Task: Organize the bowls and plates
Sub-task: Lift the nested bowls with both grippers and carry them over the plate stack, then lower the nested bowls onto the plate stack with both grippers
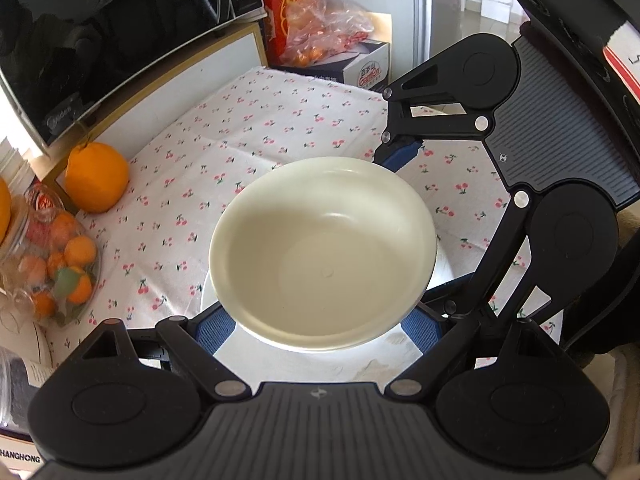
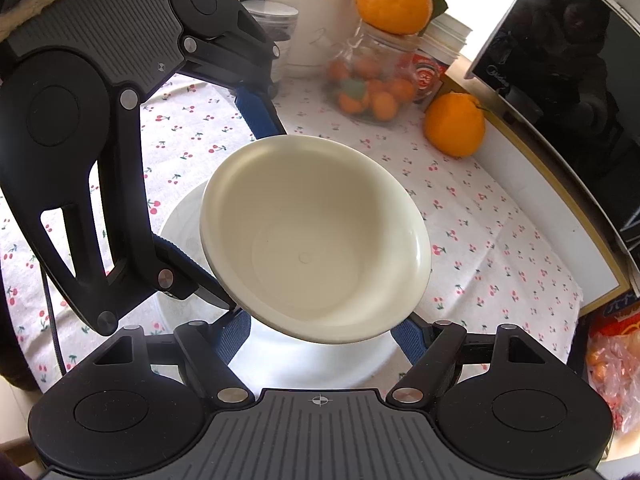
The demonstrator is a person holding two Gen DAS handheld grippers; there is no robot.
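Both grippers, left gripper [image 1: 320,328] and right gripper [image 2: 320,332], hold the bowl [image 1: 320,248] between wide fingers above the plate [image 1: 320,364]; next, it likely needs lowering level onto that plate.

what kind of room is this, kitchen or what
Most likely a home kitchen or dining corner: a microwave stands beside a table under a cherry-print cloth, with loose oranges, a jar of small citrus, and a cream bowl over a white plate.

Counter [image 1: 280,120] under white cherry-print cloth, bearing round white plate [image 2: 176,228], large orange fruit [image 1: 96,176], clear bag of small oranges [image 1: 52,264], dark-doored microwave's white stand [image 1: 192,68].
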